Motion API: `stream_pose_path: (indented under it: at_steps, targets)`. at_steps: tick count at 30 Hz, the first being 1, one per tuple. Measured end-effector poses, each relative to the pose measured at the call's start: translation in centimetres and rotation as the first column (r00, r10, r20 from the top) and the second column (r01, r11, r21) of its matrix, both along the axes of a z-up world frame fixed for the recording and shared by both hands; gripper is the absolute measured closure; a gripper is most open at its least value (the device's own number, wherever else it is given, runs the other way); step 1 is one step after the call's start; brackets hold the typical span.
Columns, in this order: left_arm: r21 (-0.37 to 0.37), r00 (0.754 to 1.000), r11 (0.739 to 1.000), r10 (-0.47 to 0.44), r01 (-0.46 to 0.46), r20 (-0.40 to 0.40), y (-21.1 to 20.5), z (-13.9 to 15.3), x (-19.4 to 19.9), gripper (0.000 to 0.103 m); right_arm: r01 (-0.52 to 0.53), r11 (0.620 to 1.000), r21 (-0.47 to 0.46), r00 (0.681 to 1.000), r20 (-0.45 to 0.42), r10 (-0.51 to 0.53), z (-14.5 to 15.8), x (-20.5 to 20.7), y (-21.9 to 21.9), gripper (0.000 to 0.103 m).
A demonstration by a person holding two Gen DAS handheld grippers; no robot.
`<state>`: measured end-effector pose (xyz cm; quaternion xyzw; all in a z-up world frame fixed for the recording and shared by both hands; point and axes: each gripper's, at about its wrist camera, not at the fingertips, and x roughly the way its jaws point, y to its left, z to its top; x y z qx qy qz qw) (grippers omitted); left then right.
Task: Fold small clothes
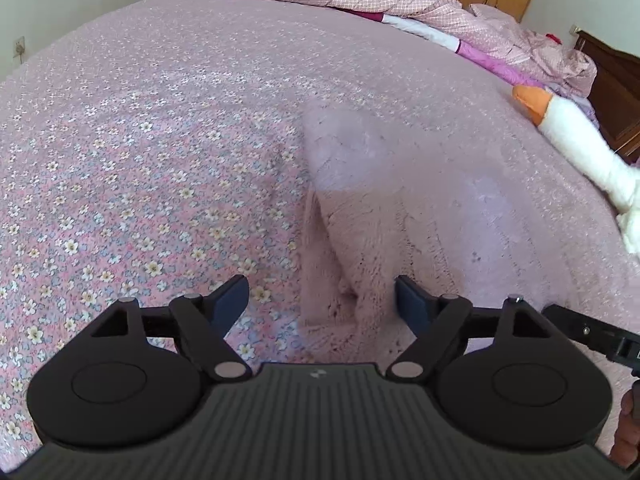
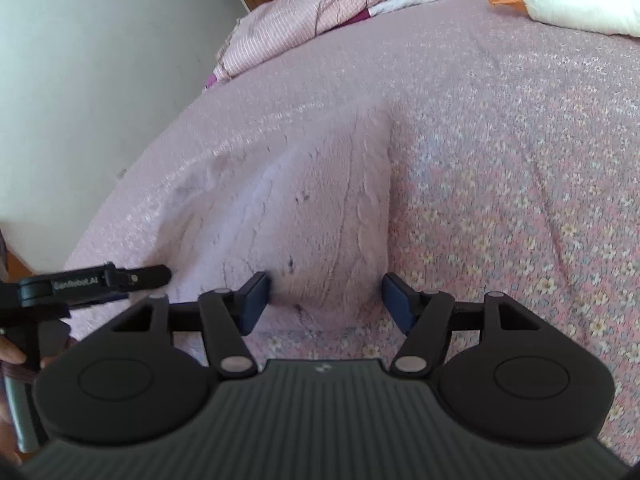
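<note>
Both hand-held grippers, left (image 1: pixel 322 302) and right (image 2: pixel 324 300), gape released over the pink fuzzy garment (image 2: pixel 304 208).

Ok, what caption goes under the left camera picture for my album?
Open left gripper poised over a fuzzy pale pink garment on the pink flowered bedspread.

Both grippers, left (image 1: pixel 322 300) and right (image 2: pixel 324 300): black ribbed bodies, blue-padded jaws, silver pivot screws.

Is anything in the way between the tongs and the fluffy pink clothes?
No, nothing visible. The fluffy pink garment lies right in front of both open tongs, left and right, on the flowery bedspread. The stuffed goose is off to the side, far from them.
</note>
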<state>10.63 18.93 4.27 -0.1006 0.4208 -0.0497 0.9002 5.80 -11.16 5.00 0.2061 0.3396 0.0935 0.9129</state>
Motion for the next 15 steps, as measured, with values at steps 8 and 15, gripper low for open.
stream_pose_path:
  at_steps: [8,15]
  targets:
    - [-0.067,0.999,0.998,0.019,-0.021,-0.036,0.6,0.1,2.5,0.018,-0.016,0.996,0.084,0.999,-0.043,0.019,1.5,3.7,-2.1,0.025]
    - [-0.237,0.995,0.970,0.030,-0.051,-0.092,1.5,-2.1,4.5,0.014,-0.052,0.972,0.228,0.986,-0.142,0.086,-2.2,7.3,-3.3,0.023]
